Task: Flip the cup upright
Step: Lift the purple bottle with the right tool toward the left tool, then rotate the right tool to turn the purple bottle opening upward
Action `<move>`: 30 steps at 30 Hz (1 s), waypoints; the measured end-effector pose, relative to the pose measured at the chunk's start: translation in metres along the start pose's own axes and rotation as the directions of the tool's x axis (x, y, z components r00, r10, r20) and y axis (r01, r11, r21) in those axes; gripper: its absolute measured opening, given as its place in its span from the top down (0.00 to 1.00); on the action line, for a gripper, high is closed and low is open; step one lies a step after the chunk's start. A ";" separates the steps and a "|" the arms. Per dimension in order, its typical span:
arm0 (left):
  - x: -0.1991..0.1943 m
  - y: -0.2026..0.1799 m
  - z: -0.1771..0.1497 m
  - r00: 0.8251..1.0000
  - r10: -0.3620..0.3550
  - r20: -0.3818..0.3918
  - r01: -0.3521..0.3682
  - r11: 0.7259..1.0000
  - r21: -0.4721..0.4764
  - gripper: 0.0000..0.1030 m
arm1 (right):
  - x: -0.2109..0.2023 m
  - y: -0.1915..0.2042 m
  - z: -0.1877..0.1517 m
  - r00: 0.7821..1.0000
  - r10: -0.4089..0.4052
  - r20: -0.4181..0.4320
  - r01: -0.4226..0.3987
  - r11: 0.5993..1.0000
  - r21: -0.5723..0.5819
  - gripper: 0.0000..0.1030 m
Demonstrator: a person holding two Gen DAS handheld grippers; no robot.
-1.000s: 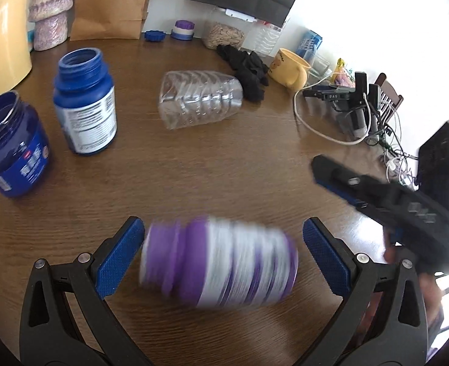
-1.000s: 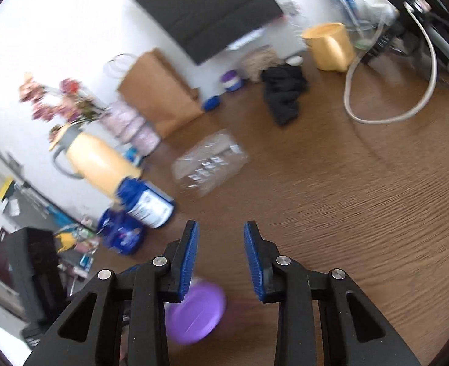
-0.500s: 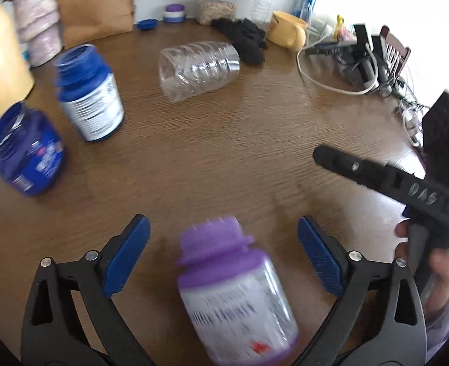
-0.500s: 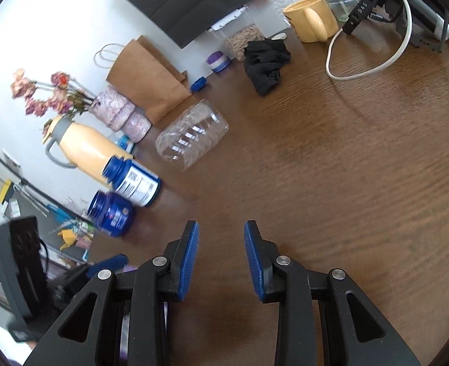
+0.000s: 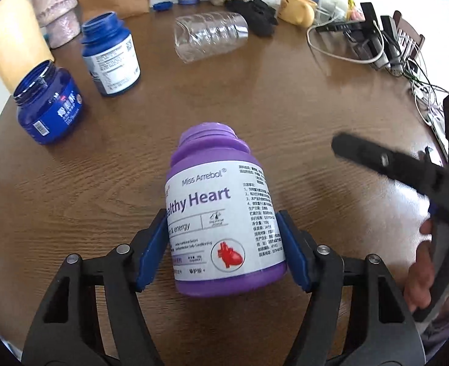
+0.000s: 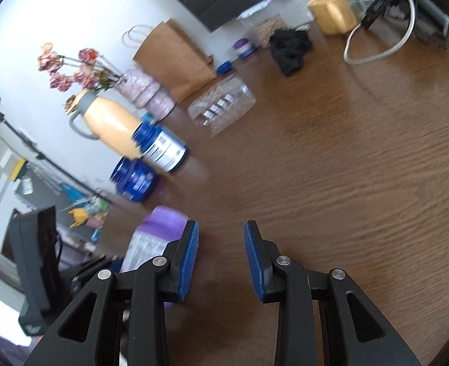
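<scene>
A purple bottle (image 5: 221, 213) with a white "Healthy Heart" label stands upright on the wooden table, mouth up. My left gripper (image 5: 222, 245) is shut on the bottle, blue pads against both sides of its lower body. The bottle also shows at the left of the right wrist view (image 6: 155, 238). My right gripper (image 6: 221, 257) is open and empty above the table, to the right of the bottle; it shows as a black arm in the left wrist view (image 5: 407, 170). A clear plastic cup (image 5: 210, 39) lies on its side farther back.
Two open blue jars (image 5: 110, 58) (image 5: 47, 103) stand at the left. A yellow jug (image 6: 111, 125), a pink vase, a paper bag (image 6: 175, 58), black cloth (image 5: 255, 15), a yellow mug (image 5: 296, 13) and cables (image 5: 377, 52) line the back and right.
The purple bottle lay on its side a second ago; it has turned upright and my left gripper has closed on it. The right gripper stayed open beside it.
</scene>
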State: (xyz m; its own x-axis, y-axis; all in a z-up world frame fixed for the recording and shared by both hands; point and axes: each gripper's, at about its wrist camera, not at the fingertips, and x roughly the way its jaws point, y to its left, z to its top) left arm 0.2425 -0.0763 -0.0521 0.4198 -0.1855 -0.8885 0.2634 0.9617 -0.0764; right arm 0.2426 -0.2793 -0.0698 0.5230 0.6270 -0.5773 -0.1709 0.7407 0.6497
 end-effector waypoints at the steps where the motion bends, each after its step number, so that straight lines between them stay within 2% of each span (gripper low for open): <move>1: -0.003 0.000 0.000 1.000 -0.009 0.006 0.009 1.000 0.005 0.37 | 0.002 0.000 -0.002 0.999 0.044 -0.029 -0.044 0.999 0.002 0.63; 2: -0.006 -0.001 0.000 1.000 -0.026 0.012 0.026 1.000 0.008 0.37 | 0.004 -0.001 -0.003 0.992 0.106 -0.063 -0.105 0.994 0.015 0.57; 3: -0.011 -0.002 -0.001 0.998 -0.058 0.023 0.058 0.998 0.014 0.38 | 0.007 -0.001 -0.005 0.983 0.157 -0.094 -0.154 0.988 0.033 0.33; 4: -0.015 -0.003 -0.002 0.996 -0.083 0.038 0.082 0.996 0.020 0.38 | 0.010 0.000 -0.007 0.973 0.201 -0.117 -0.196 0.979 0.049 0.14; 6: -0.024 -0.011 -0.006 0.992 -0.111 0.067 0.107 0.993 0.053 0.38 | 0.016 0.000 -0.011 0.945 0.291 -0.148 -0.278 0.955 0.100 0.14; 9: -0.035 -0.023 -0.017 0.981 -0.159 0.110 0.143 0.979 0.142 0.38 | 0.027 0.002 -0.017 0.886 0.429 -0.175 -0.396 0.898 0.191 0.14; 10: -0.040 -0.028 -0.021 0.975 -0.182 0.127 0.159 0.972 0.172 0.38 | 0.033 0.004 -0.019 0.857 0.480 -0.190 -0.439 0.871 0.220 0.13; 12: -0.048 -0.032 -0.026 0.961 -0.225 0.160 0.188 0.958 0.215 0.38 | 0.041 0.010 -0.023 0.834 0.504 -0.225 -0.454 0.859 0.237 0.13; 14: -0.058 -0.033 -0.032 0.948 -0.259 0.187 0.210 0.947 0.244 0.38 | 0.046 0.019 -0.027 0.797 0.551 -0.248 -0.498 0.831 0.248 0.14; 15: -0.063 -0.034 -0.034 0.936 -0.285 0.205 0.225 0.936 0.270 0.38 | 0.048 0.023 -0.028 0.785 0.563 -0.258 -0.509 0.824 0.251 0.14; 16: -0.066 -0.034 -0.036 0.931 -0.295 0.214 0.228 0.930 0.288 0.38 | 0.050 0.028 -0.029 0.779 0.570 -0.261 -0.519 0.820 0.242 0.14; 17: -0.067 -0.035 -0.036 0.927 -0.301 0.223 0.228 0.926 0.300 0.38 | 0.052 0.029 -0.030 0.787 0.559 -0.262 -0.507 0.827 0.242 0.16; 19: -0.064 -0.033 -0.035 0.932 -0.290 0.219 0.218 0.928 0.302 0.40 | 0.056 0.031 -0.029 0.781 0.571 -0.252 -0.515 0.818 0.258 0.29; 20: -0.063 -0.029 -0.035 0.929 -0.299 0.216 0.229 0.927 0.297 0.40 | 0.057 0.031 -0.028 0.793 0.555 -0.249 -0.498 0.828 0.258 0.29; 22: -0.062 -0.025 -0.035 0.928 -0.300 0.223 0.231 0.930 0.287 0.40 | 0.060 0.032 -0.027 0.797 0.542 -0.265 -0.486 0.837 0.251 0.29; 30: -0.063 0.005 -0.041 0.904 -0.351 0.244 0.285 0.921 0.267 0.40 | 0.078 0.045 -0.026 0.780 0.530 -0.332 -0.474 0.847 0.240 0.28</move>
State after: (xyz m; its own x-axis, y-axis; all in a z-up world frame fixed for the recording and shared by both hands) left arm 0.1815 -0.0518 -0.0153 0.4994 -0.5546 -0.6656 0.5937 0.7786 -0.2032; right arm 0.2544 -0.1909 -0.0981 0.0396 0.9620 -0.2701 -0.1920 0.2726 0.9428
